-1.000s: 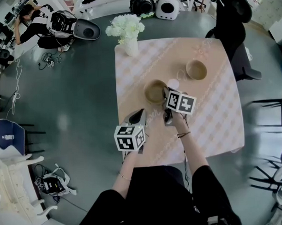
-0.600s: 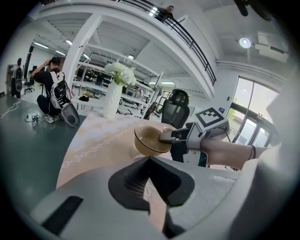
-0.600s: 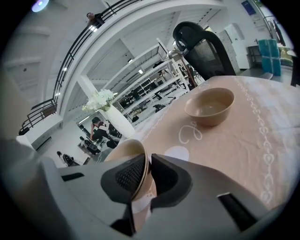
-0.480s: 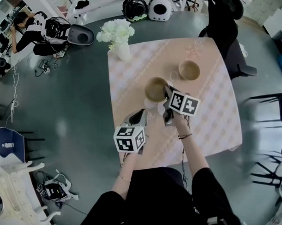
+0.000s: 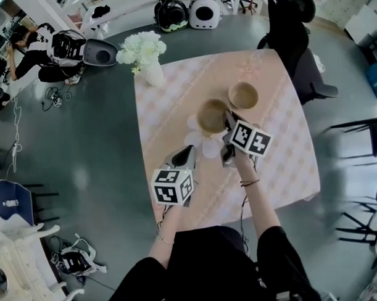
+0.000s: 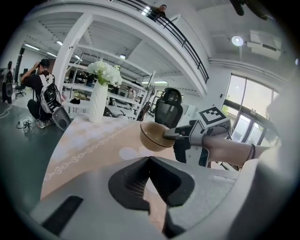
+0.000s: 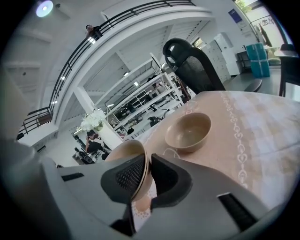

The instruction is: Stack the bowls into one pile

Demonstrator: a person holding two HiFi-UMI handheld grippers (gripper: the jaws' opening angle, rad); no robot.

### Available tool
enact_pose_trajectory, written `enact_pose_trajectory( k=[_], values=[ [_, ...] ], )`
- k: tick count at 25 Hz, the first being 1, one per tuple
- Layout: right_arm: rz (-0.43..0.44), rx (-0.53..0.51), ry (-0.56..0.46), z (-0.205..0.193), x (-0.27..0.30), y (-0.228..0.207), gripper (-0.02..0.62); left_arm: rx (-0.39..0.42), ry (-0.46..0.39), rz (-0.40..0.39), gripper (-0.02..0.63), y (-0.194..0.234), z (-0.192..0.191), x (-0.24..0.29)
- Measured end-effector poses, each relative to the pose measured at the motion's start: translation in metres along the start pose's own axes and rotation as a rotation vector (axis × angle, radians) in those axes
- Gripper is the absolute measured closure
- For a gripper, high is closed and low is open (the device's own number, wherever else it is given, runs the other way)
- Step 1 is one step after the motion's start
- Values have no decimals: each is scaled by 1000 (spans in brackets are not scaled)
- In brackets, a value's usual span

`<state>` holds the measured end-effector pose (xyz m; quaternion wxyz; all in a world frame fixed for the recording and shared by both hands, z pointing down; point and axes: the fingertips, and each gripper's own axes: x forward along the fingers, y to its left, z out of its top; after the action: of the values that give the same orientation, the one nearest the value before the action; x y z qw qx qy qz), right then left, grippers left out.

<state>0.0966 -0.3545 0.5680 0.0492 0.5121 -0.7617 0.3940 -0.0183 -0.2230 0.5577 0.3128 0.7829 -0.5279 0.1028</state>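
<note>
Two tan bowls are on show. One bowl (image 5: 243,96) (image 7: 188,132) rests on the pink checked table (image 5: 282,168). The other bowl (image 5: 211,117) (image 7: 123,152) (image 6: 153,136) hangs just above the cloth, to the left of the resting bowl. My right gripper (image 5: 226,122) (image 7: 146,163) (image 6: 169,135) is shut on its near rim, one pad inside and one outside. My left gripper (image 5: 187,153) (image 6: 149,161) hovers over the table's near left part with its jaws together and nothing between them.
A white vase of white flowers (image 5: 150,71) (image 6: 98,101) stands at the table's far left corner. A black office chair (image 5: 292,26) (image 7: 192,65) sits behind the far right corner. Grey floor surrounds the table; a person with bags is far left.
My right gripper has carried its bowl up and to the right, closer to the resting bowl. The left gripper has shifted only a little.
</note>
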Motion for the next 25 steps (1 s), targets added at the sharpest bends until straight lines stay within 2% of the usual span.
enact_pose_trajectory(
  k=[12,25],
  values=[
    [-56,9,-113,53,-11,-33,571,26,-14,-26,608,-18,18,22],
    [-201,35,-207,94,-17,-84,569,73,8,-39,609,-32,22,47]
  ],
)
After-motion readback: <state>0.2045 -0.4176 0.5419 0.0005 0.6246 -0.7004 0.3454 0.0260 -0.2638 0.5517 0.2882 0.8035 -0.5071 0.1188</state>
